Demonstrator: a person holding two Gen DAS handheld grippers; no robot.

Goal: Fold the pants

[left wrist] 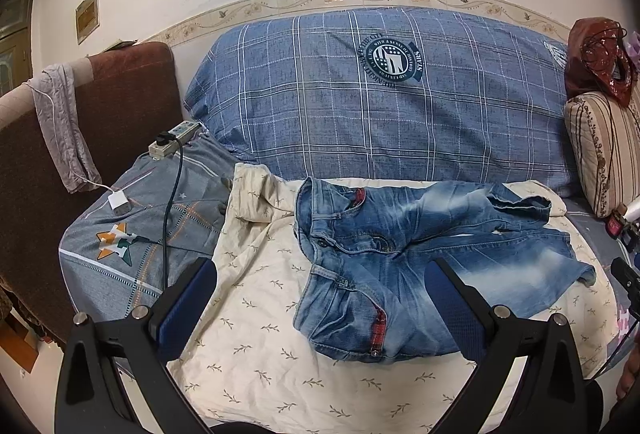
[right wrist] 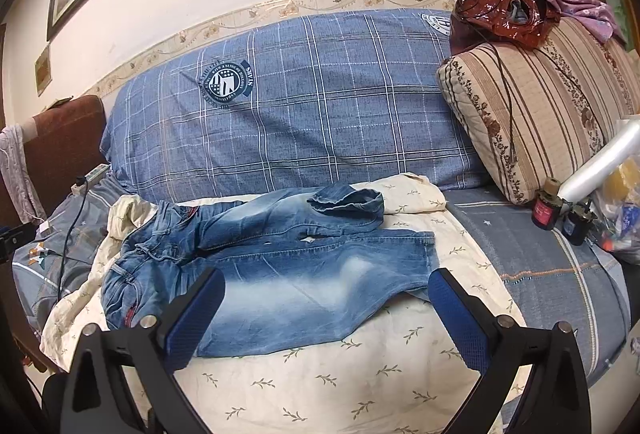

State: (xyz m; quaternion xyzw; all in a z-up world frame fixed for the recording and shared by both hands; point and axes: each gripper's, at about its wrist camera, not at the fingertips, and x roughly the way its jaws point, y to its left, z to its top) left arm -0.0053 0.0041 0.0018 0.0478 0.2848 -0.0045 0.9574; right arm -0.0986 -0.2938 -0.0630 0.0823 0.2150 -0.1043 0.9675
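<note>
Two open grippers [left wrist: 320,298] [right wrist: 326,304] above jeans [right wrist: 280,274] on cream sheet [left wrist: 256,354]

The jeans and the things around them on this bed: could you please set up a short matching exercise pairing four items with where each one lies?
Things:
1. jeans
2. power strip
3. red plastic bag
4. grey cloth

Places:
A. on top of the striped cushion
B. draped over the brown headboard
C. spread on the cream leaf-print sheet
D. beside the blue plaid pillow's left end

Pairs: 1-C, 2-D, 3-A, 4-B
</note>
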